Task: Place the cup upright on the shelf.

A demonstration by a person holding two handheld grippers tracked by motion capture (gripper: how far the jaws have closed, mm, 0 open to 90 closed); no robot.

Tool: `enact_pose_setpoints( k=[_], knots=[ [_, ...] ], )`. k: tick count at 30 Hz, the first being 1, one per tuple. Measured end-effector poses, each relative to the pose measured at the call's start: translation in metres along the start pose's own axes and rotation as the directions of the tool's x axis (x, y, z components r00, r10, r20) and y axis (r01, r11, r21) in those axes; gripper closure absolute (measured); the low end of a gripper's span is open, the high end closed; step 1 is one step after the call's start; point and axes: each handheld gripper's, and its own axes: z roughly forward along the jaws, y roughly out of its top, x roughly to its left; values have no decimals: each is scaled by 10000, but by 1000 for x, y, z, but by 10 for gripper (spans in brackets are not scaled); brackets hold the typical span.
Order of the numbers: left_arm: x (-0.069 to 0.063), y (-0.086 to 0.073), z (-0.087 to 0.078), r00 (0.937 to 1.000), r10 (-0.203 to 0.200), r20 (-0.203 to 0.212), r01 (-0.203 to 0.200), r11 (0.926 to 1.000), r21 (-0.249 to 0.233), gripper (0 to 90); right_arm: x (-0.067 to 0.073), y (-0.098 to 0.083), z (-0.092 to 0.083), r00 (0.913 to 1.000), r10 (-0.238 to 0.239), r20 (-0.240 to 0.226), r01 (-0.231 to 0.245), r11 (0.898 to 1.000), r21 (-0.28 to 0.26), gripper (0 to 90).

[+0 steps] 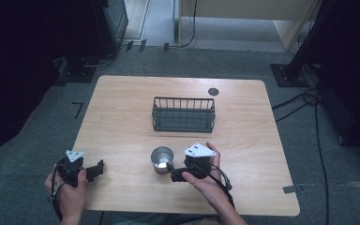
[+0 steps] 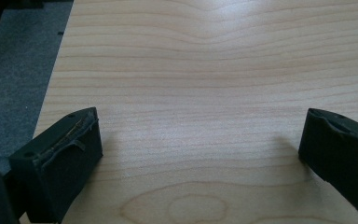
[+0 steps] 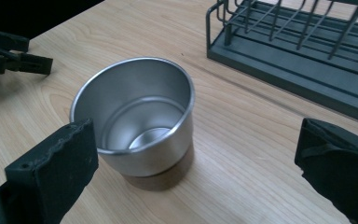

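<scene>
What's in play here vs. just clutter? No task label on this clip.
Likely in play (a guess):
- metal cup, upright, empty
- right gripper, open beside it
- wire basket, empty

Idle or background:
- left gripper, open over bare table
- cables on the floor

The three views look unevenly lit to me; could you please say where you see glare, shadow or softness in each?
High view: dim overall, room corners nearly black, the table evenly lit. Left gripper view: a pale sheen on the far wood, soft shadows beside both open jaws. Right gripper view: the metal cup shows bright reflections inside and a dark shadow at its base; the rack looks fairly sharp, the near jaws slightly soft.
</scene>
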Motion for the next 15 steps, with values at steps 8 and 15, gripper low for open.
enact_pose_setpoints(
  k=[8, 15],
  knots=[
    [0, 0, 0, 10000, -3, -6, 3, 10000, -12, 0, 12, 4, 10, 9997, -42, -249, 42, 10000, -17, 0],
    [0, 0, 0, 10000, 0, -4, 0, 10000, -5, 0, 27, 4, 27, 9992, -187, -364, 191, 9998, 84, 0]
  ],
)
